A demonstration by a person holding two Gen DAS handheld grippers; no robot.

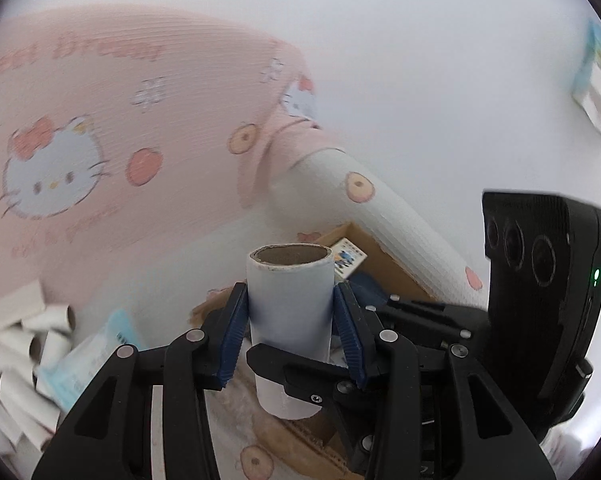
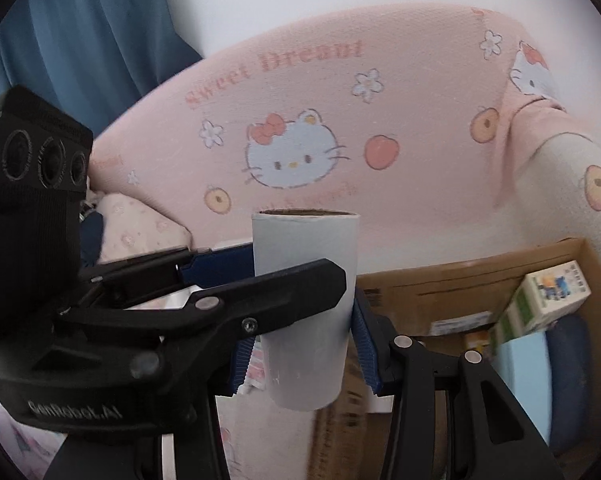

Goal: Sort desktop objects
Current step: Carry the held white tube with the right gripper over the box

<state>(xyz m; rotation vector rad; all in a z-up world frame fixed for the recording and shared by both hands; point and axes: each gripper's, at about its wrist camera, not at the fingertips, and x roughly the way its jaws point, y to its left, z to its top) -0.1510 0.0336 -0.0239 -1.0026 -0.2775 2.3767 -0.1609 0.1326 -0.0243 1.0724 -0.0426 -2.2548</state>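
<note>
Both my left claw (image 1: 290, 320) and right claw (image 2: 300, 344) grip one upright cardboard tube (image 1: 289, 312) held above the cardboard box (image 2: 472, 280); opposing pulls may crush or twist it, dropping it outside.

White paper tube (image 1: 290, 312), cardboard-brown inside, stands upright, open end up with a ragged rim, clamped at mid-height between blue pads (image 1: 233, 330). More white tubes (image 1: 24, 344) lie heaped at lower left, blurred, apparently loose. A small printed carton (image 2: 540, 304) sits tilted inside the open cardboard box (image 2: 460, 280).
</note>
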